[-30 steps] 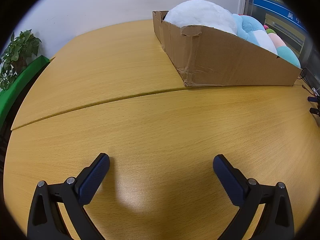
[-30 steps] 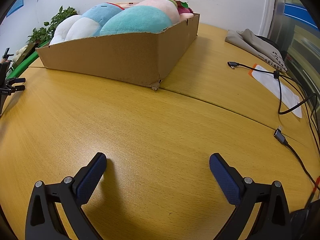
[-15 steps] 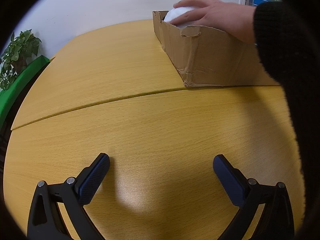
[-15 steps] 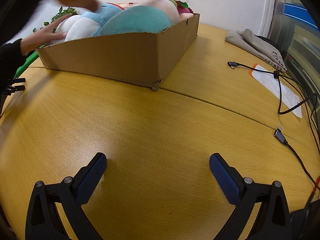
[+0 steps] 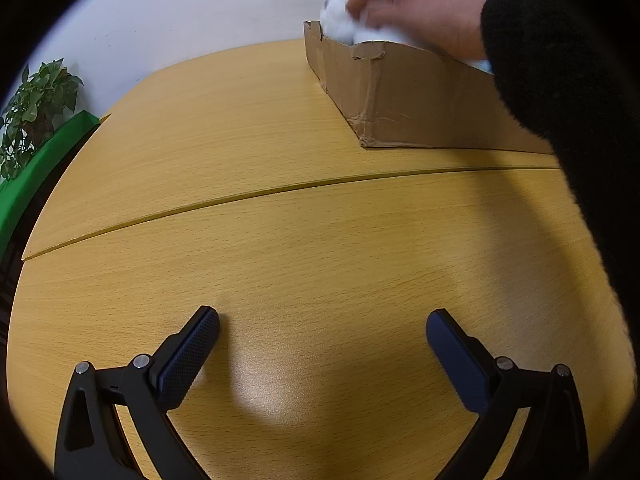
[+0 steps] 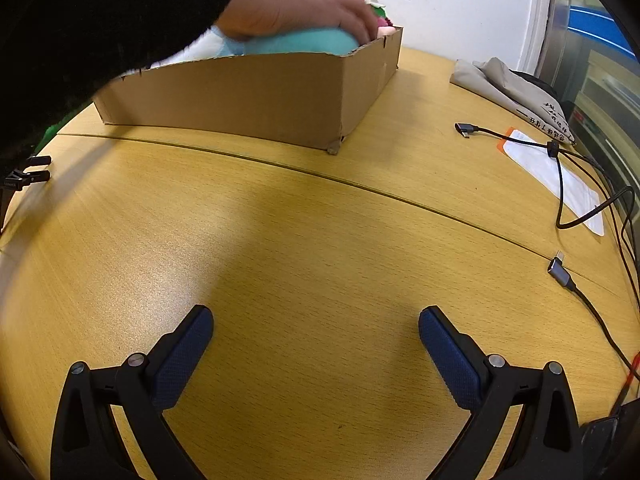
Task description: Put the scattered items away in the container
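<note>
Cardboard box (image 6: 256, 96) is brown, low-walled, dented at the corners, packed with plush toys: a teal one (image 6: 296, 42) and a white one (image 5: 344, 20). A bare hand (image 6: 296, 10) in a black sleeve presses on them. Box sits on the tabletop (image 6: 304, 240), well ahead of both tools. Left tool (image 5: 322, 330) and right tool (image 6: 316, 326) are spread wide, gripping nothing.

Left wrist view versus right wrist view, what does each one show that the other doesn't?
Only the left wrist view shows the potted plant and a white plush under a bare hand. Only the right wrist view shows the cables, a folded grey cloth and a teal plush. Both show the cardboard box, the wooden table, and an open tool.
</note>
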`<state>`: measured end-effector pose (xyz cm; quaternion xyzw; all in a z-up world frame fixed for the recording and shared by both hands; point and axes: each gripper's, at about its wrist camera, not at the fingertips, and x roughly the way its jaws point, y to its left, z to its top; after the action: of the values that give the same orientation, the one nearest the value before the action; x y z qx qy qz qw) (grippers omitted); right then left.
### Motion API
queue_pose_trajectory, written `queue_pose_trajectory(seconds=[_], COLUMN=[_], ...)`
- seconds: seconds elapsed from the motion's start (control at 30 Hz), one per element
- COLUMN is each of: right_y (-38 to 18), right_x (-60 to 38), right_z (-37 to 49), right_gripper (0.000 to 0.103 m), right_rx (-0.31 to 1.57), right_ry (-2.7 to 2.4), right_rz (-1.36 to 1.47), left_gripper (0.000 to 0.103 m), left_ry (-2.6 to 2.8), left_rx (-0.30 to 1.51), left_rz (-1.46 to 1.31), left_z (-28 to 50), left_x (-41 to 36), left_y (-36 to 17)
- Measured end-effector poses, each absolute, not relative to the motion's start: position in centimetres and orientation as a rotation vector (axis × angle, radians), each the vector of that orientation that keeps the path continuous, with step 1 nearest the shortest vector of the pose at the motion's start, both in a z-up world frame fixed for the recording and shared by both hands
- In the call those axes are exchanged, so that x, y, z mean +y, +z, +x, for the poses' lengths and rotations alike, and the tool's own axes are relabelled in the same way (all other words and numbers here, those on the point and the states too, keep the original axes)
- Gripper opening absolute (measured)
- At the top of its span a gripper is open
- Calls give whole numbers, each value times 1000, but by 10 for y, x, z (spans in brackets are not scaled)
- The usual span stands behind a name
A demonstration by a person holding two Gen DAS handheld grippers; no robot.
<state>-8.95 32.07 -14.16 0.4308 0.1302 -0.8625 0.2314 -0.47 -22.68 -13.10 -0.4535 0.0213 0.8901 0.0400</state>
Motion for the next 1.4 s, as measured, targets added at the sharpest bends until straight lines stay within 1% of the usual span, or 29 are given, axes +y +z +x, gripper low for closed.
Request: queue_pose_trajectory(seconds=[1.4], right_y=[-142], right_x=[321], right_z=[-90], right_gripper=[103], right_rx=[359], right_ry=[-2371], right_rz=[1184], left_gripper=[103], left_ry=[2725], left_rx=[69], left_rz=[-1387], left_z=[1], left_x=[-221], left_y=[-127])
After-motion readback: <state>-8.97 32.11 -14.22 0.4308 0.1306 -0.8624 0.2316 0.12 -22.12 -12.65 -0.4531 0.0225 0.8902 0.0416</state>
